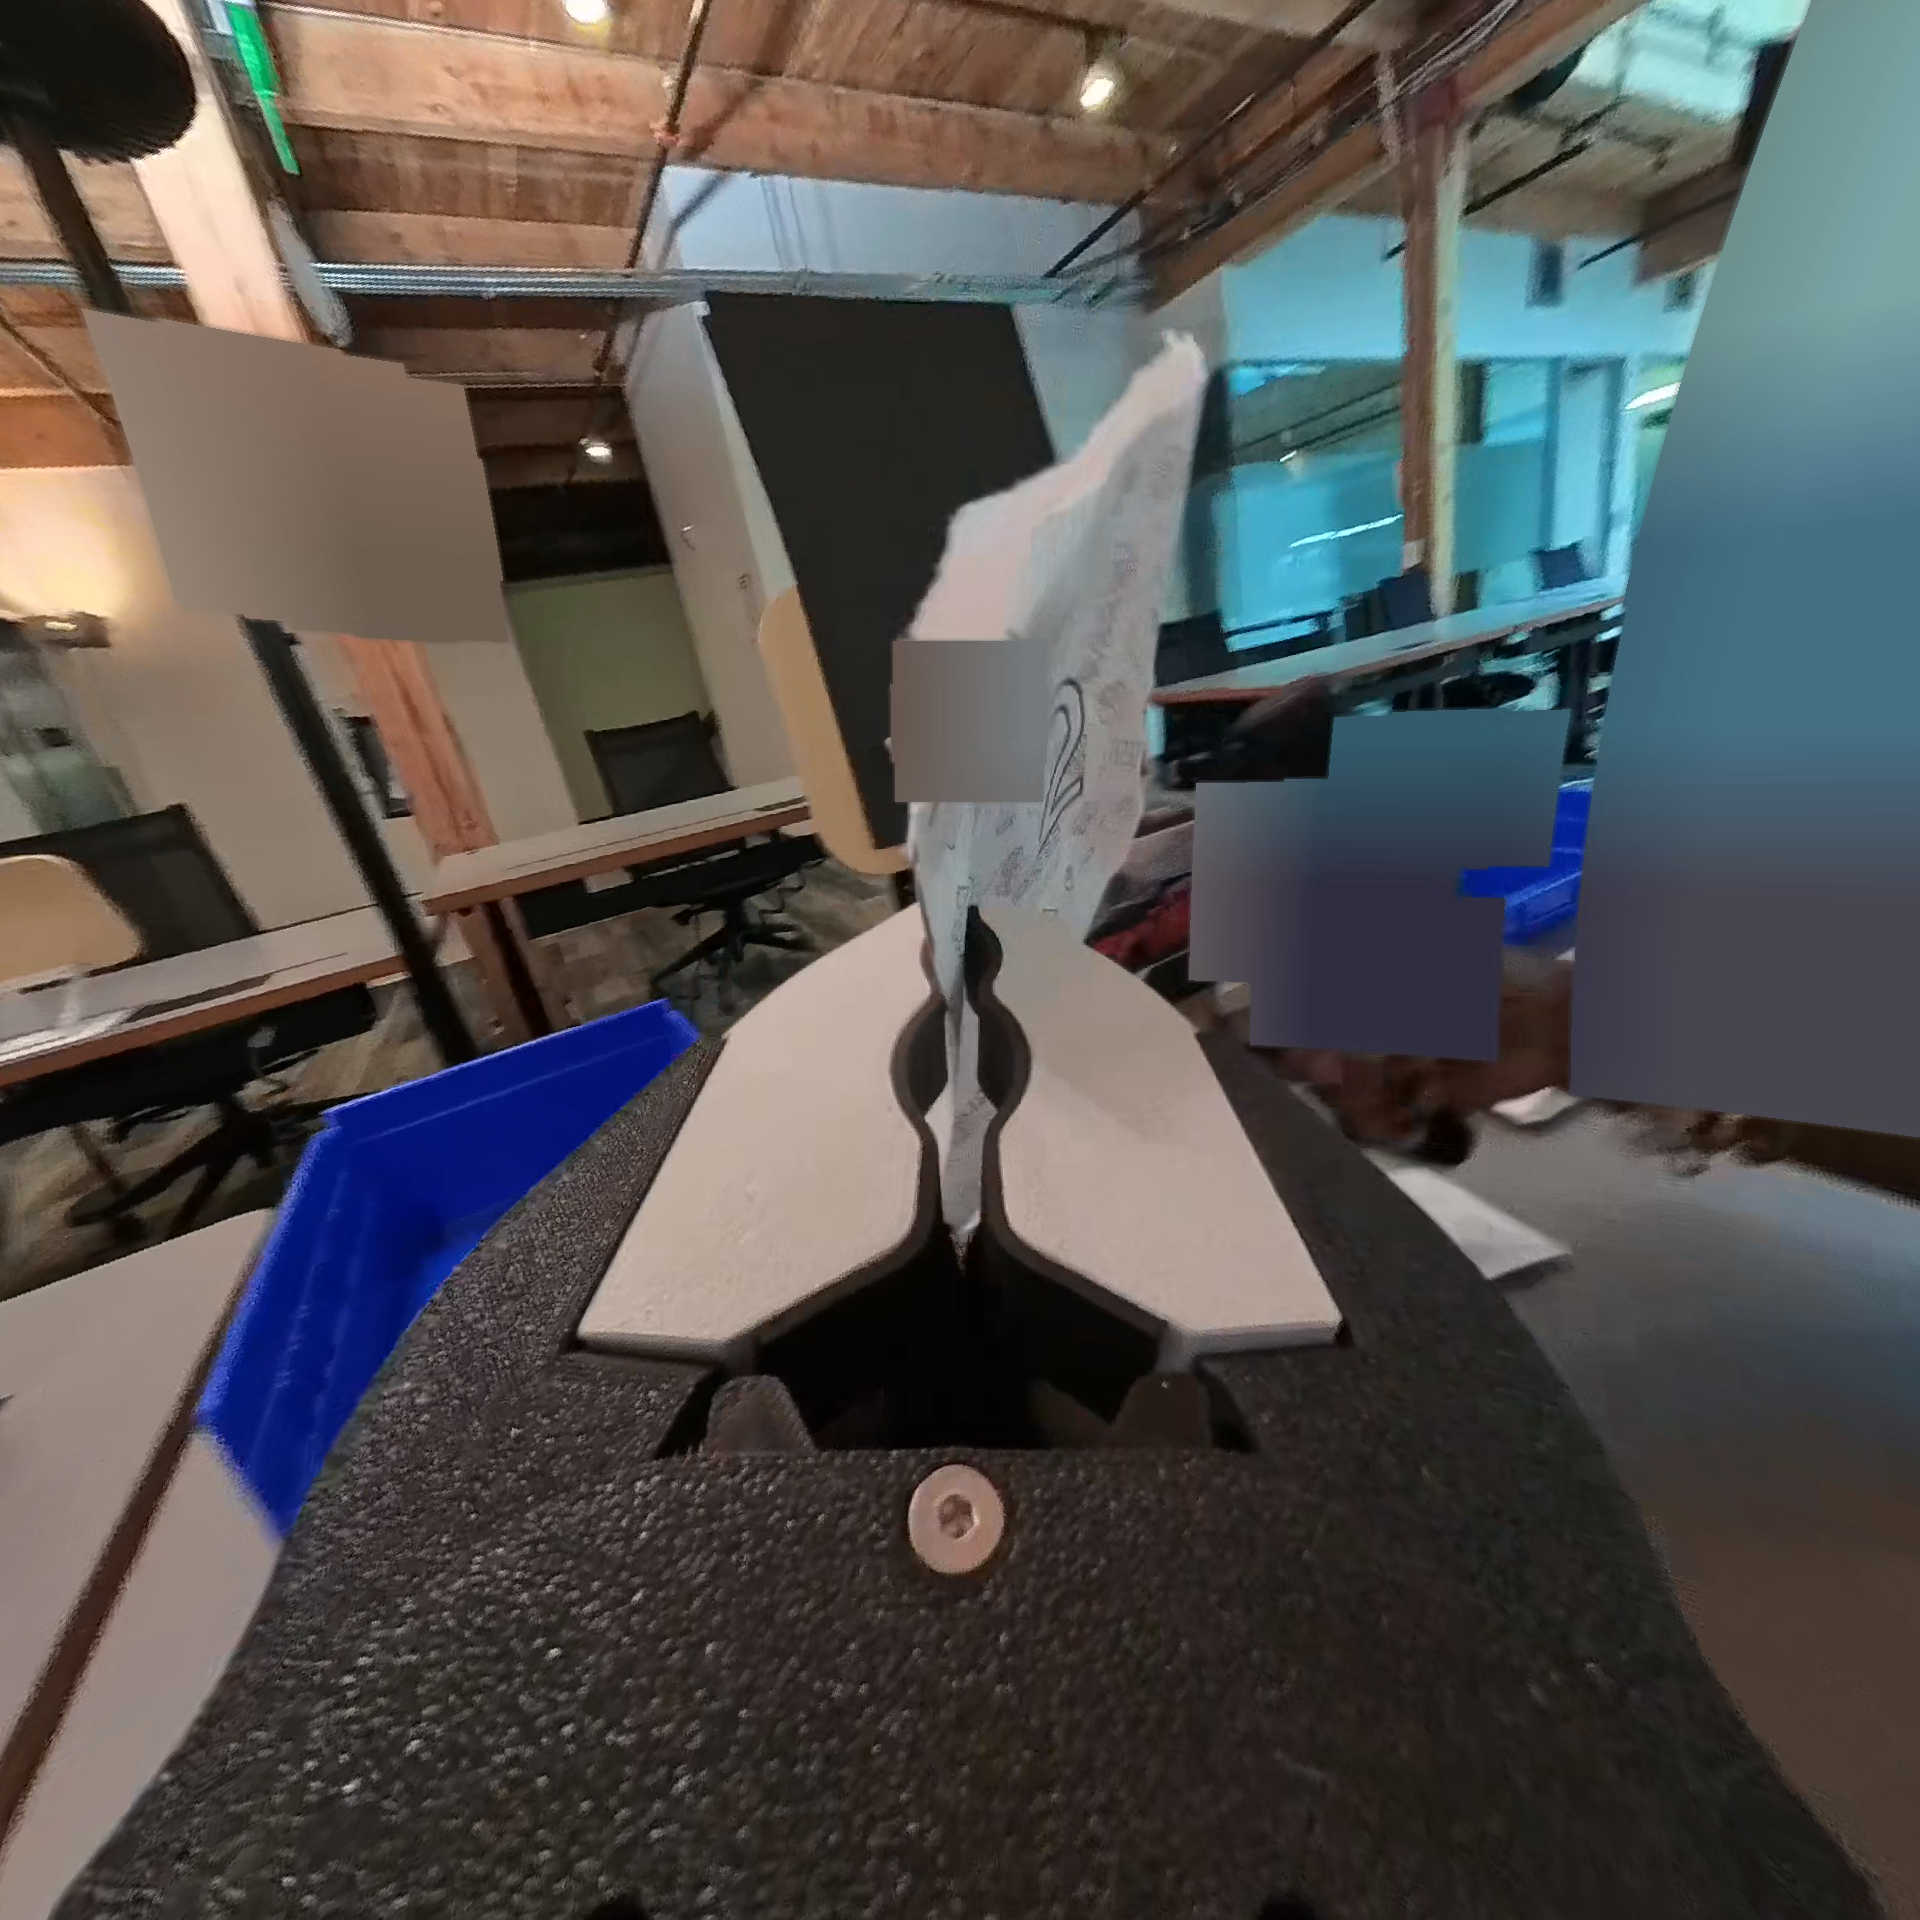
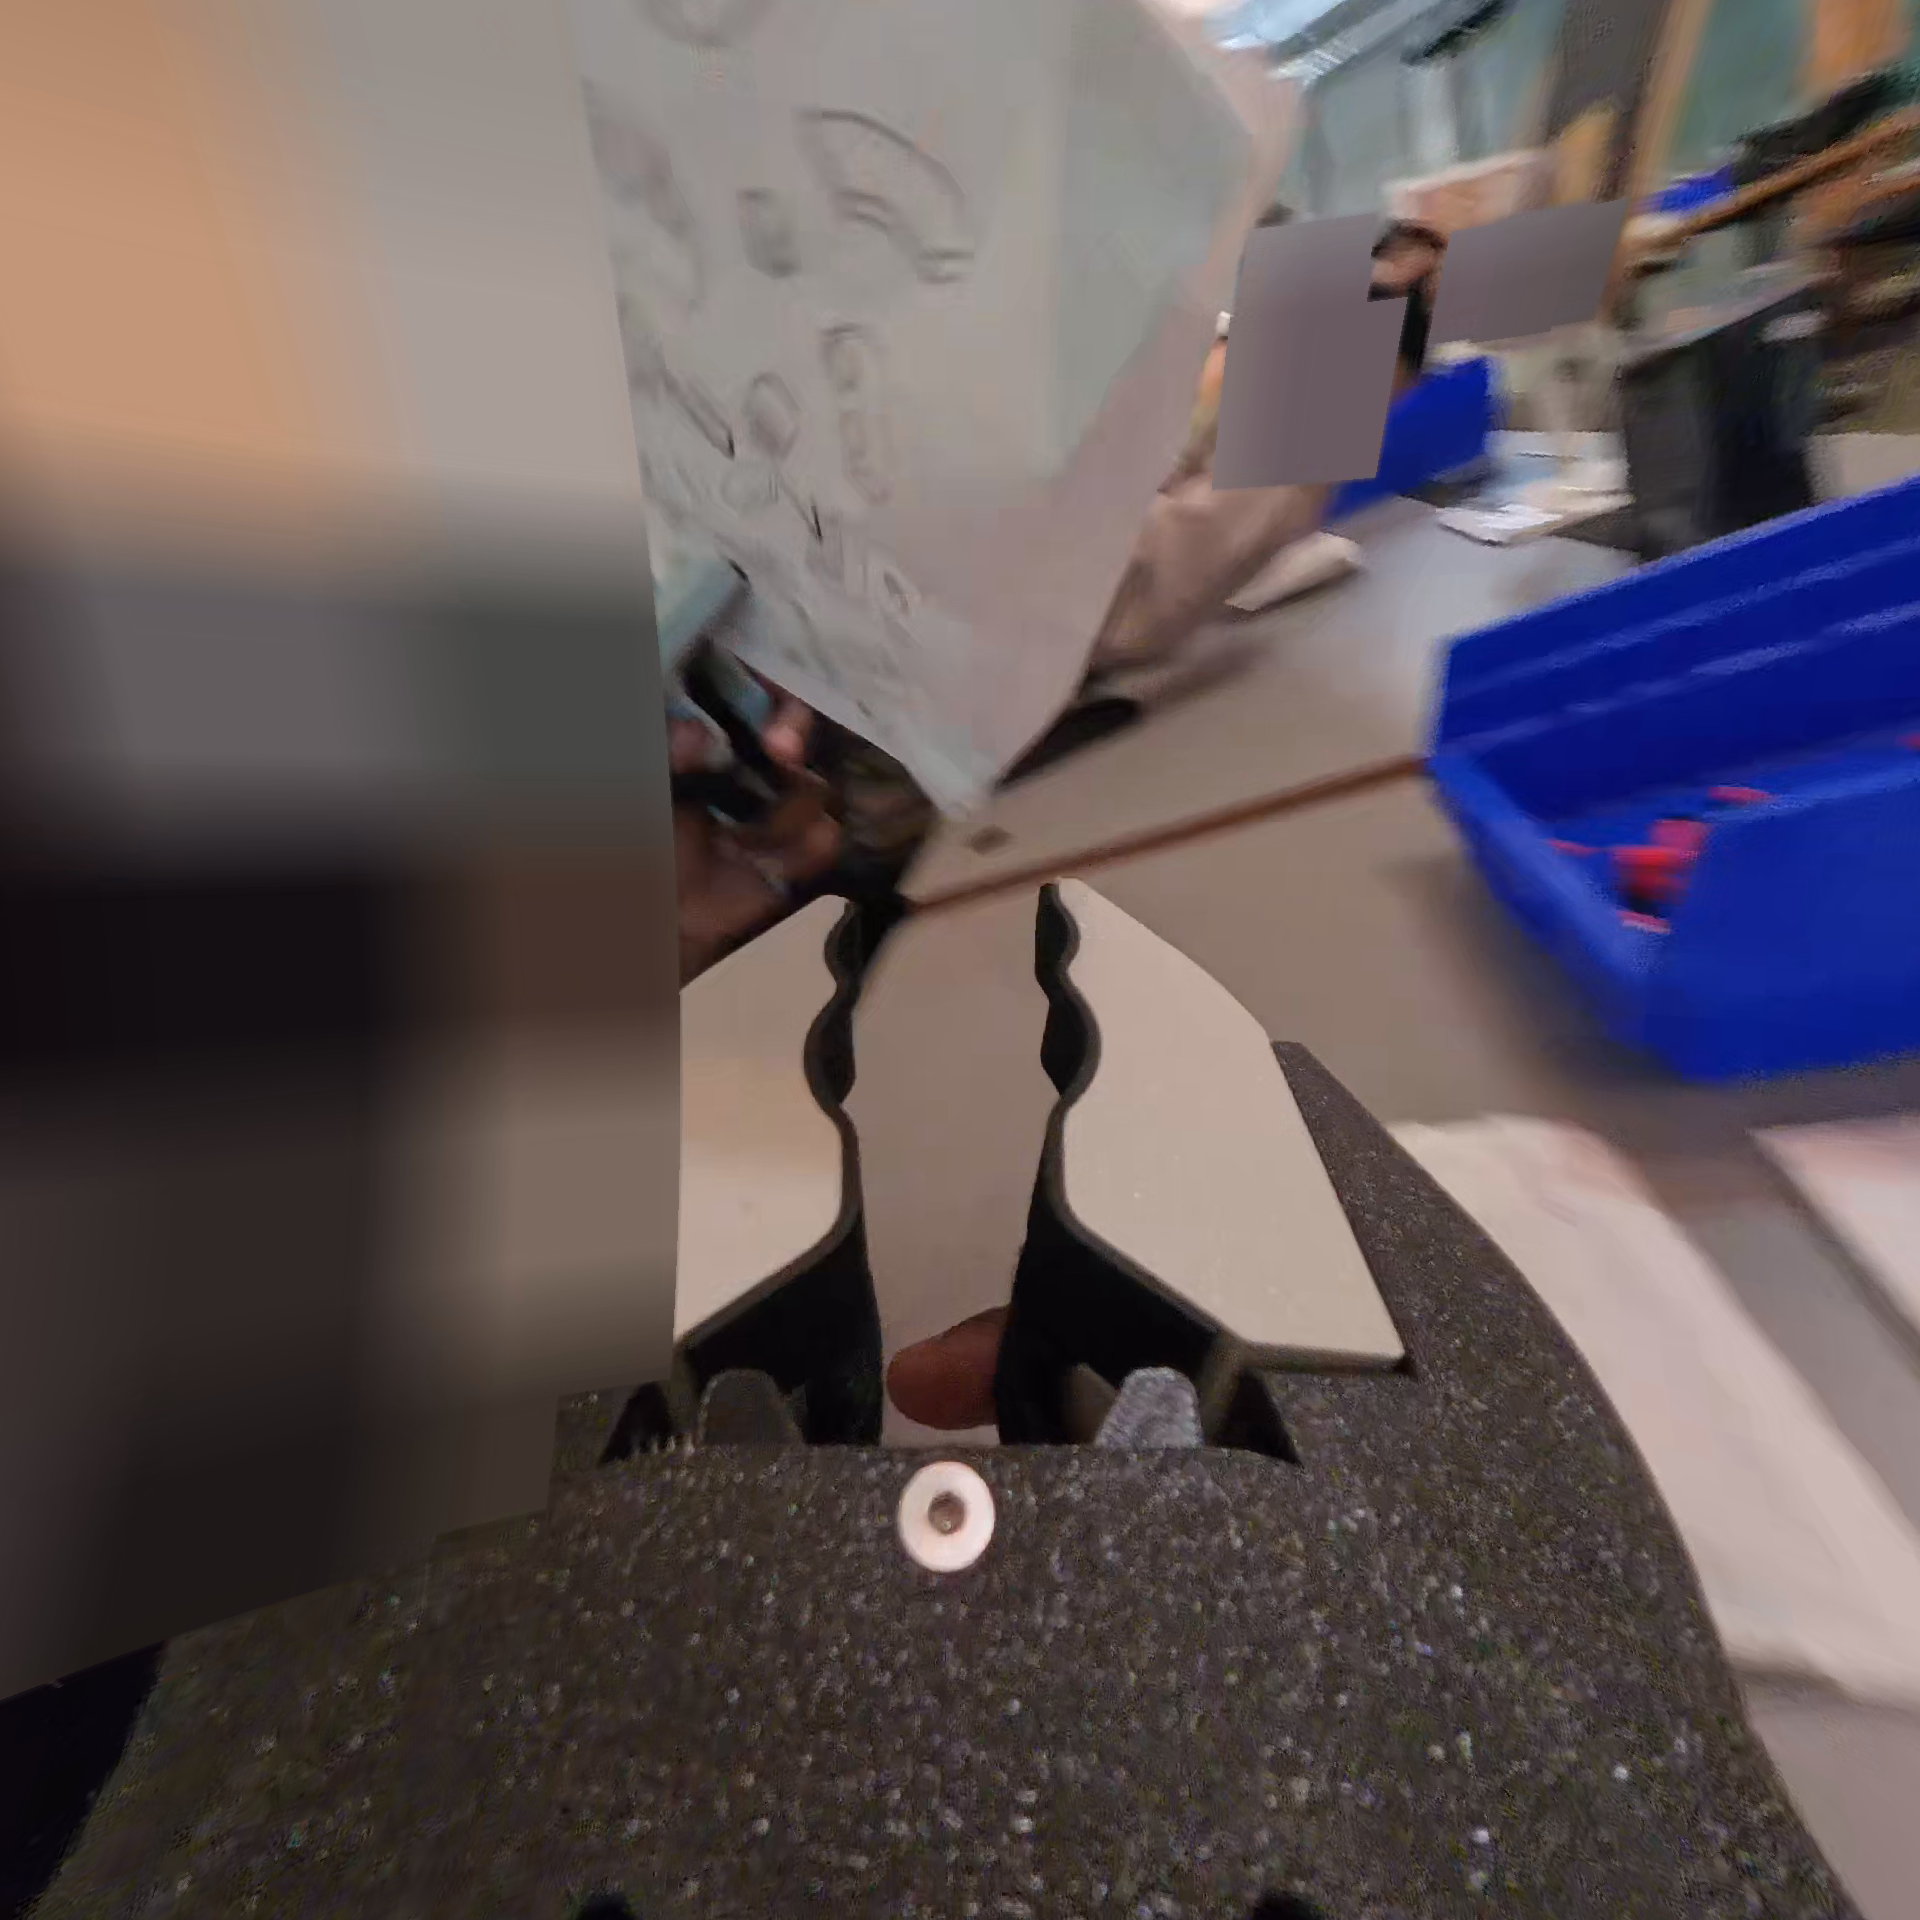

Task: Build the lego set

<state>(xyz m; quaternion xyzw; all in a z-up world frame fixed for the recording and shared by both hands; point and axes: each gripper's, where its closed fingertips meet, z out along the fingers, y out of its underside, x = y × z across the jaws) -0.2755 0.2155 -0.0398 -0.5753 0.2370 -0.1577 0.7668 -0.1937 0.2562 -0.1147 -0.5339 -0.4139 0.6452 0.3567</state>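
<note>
While the grey desk (image 2: 1195,831) spreads below with a blue bin (image 2: 1662,831) at its right, a white printed bag (image 1: 1049,644) stands raised above it; the left tongs (image 1: 966,935) are pinched tight on its lower edge; the right tongs (image 2: 951,914) gape empty beneath its hanging corner.

the room was an open office under a ceiling of bare wooden beams (image 1: 520,94), with small round lights (image 1: 1098,85) shining at the top of the frame. a metal pipe (image 1: 665,278) ran across the upper part. at middle left stood long desks (image 1: 623,847) with black office chairs (image 1: 665,764) on a mottled floor (image 1: 613,966). glass partitions (image 1: 1340,499) glowed teal at upper right, beside a wooden post (image 1: 1432,343). a dark panel (image 1: 873,499) hung near the centre.
</note>
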